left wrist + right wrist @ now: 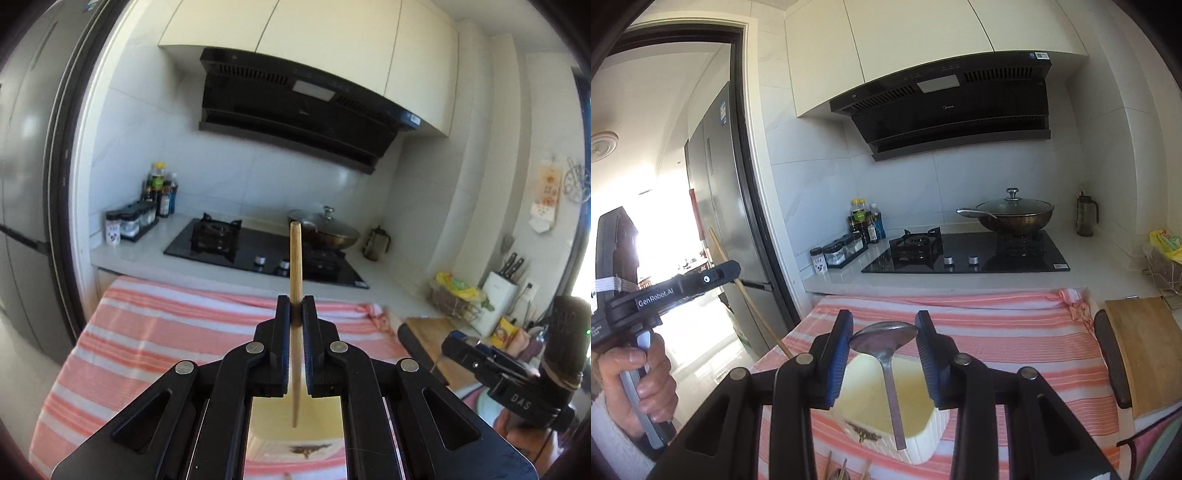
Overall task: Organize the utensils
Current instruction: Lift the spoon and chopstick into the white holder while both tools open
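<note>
My left gripper [296, 306] is shut on a wooden chopstick [296, 258], held upright with its lower tip over a cream rectangular holder [295, 424] on the striped cloth. In the right wrist view the left gripper [733, 269] and its chopstick [753, 306] show at the left. My right gripper [884, 325] is shut on the bowl of a metal spoon [884, 334]. The spoon handle hangs down over the cream holder [886, 402]. More utensils [846, 470] lie on the cloth at the bottom edge. The right gripper [452, 345] shows at the right of the left wrist view.
A pink-and-white striped cloth [997, 332] covers the counter. Behind it are a gas hob [964, 254], a lidded wok [1012, 214] and spice jars [842, 251]. A wooden cutting board [1145, 350] lies at the right. A fridge [716, 206] stands left.
</note>
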`<state>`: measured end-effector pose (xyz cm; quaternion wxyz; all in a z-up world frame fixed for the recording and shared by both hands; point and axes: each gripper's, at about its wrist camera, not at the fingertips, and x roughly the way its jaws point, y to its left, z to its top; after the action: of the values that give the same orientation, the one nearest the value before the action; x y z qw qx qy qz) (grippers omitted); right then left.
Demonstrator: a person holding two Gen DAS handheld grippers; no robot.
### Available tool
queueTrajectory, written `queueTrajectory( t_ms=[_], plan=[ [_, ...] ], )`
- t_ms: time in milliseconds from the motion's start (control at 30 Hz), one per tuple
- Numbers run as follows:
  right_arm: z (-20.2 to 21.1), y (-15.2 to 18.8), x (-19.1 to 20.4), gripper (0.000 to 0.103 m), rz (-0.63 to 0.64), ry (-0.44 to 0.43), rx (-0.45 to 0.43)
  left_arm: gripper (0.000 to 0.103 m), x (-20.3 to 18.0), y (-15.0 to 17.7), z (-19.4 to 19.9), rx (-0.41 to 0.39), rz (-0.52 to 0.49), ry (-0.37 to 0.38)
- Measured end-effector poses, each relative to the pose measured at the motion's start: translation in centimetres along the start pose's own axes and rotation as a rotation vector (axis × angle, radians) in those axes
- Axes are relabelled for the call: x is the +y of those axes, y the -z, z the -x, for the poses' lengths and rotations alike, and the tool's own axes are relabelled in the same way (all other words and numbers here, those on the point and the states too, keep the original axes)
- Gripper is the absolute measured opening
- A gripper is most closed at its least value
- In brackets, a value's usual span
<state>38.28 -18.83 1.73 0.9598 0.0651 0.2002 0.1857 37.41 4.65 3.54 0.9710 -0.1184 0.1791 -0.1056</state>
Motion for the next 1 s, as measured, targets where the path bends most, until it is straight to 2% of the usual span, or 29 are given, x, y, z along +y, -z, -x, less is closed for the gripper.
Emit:
queueTrajectory(
  t_ms=[67, 133, 267, 367, 500, 600, 700, 800, 867, 1000],
  plan=[
    [-2.1, 0.4, -0.4, 0.035, -0.015, 0.011, 0.013, 0.004, 0.3, 0.8, -2.5, 0.052, -0.005, -0.028],
    [-4.2, 1.1, -1.2, 0.035, -0.029, 0.024, 0.053, 0.004, 0.7, 2.1, -4.9, 0.138, -0.014, -0.045],
    [-8.2, 3.1, -2.9, 0.035, -0.081, 0.041, 0.18, 0.004, 1.2, 4.9, -8.5, 0.31, -0.036, -0.053],
    [-10.4, 5.0, -4.0, 0.035, -0.104, 0.067, 0.258, 0.004, 1.4, 6.9, -10.3, 0.392, -0.053, -0.058],
    [-12.8, 6.5, -5.3, 0.035, -0.132, 0.118, 0.32, 0.005, 1.6, 7.8, -11.1, 0.391, -0.052, -0.062],
    [-14.2, 7.3, -6.3, 0.035, -0.153, 0.15, 0.352, 0.006, 1.7, 7.8, -12.2, 0.42, -0.034, -0.058],
    [-14.5, 7.5, -7.4, 0.038, -0.205, 0.159, 0.332, 0.036, 2.1, 8.0, -13.0, 0.451, -0.009, -0.07],
    [-12.9, 6.9, -7.9, 0.039, -0.243, 0.144, 0.29, 0.037, 2.8, 7.7, -11.0, 0.42, 0.015, -0.052],
    [-10.7, 6.0, -7.5, 0.039, -0.223, 0.128, 0.254, 0.04, 3.4, 7.4, -8.5, 0.393, 0.016, -0.046],
    [-4.0, 5.5, -5.3, 0.041, -0.089, 0.099, 0.2, 0.063, 4.3, 9.5, -2.7, 0.4, -0.024, -0.056]
  ],
)
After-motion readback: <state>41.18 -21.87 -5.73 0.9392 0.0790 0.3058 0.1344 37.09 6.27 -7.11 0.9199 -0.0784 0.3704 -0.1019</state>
